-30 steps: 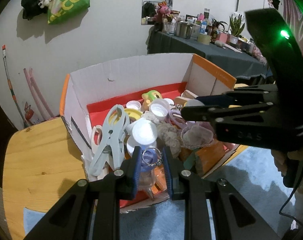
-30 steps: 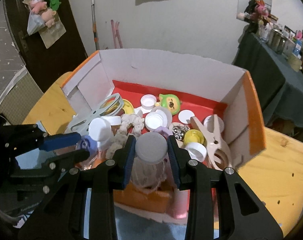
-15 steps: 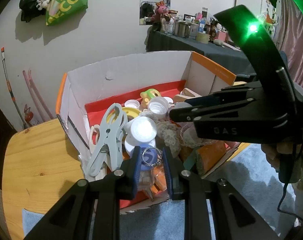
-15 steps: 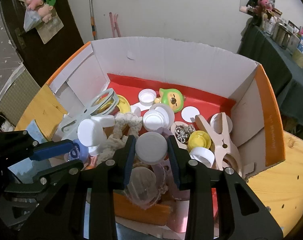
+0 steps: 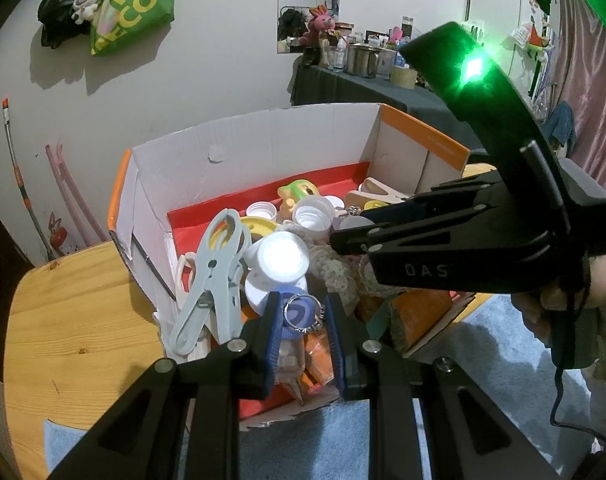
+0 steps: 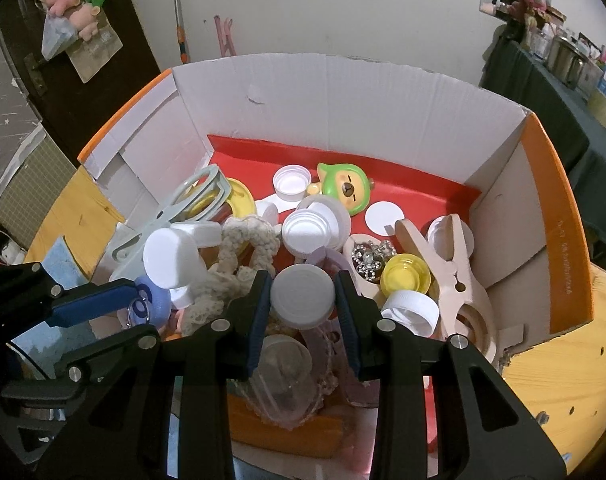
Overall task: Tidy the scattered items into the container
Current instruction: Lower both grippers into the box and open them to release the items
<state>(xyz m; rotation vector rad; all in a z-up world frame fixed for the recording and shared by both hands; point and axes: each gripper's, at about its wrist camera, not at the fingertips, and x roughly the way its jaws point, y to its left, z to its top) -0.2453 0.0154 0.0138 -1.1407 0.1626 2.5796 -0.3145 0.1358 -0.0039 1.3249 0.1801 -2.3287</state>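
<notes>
1. Left tool: jaws clamped on a small blue keyring piece with a metal ring on it, held over the near edge of the cardboard box.
2. Right tool: jaws clamped on a white cap; a clear bottle-like body hangs under it, low between the fingers, above the box's near side.
3. In the left wrist view the right tool crosses from the right, tips over the box middle; a hand holds its grip.
4. In the right wrist view the left tool sits lower left of the right one, near but not touching.
5. Ahead of both tools, inside the box: grey-blue clip, white lids, green toy, beige clothespin, yellow cap, crochet cord.
6. Box sits on the wooden surface, which shows left of the left tool.
</notes>
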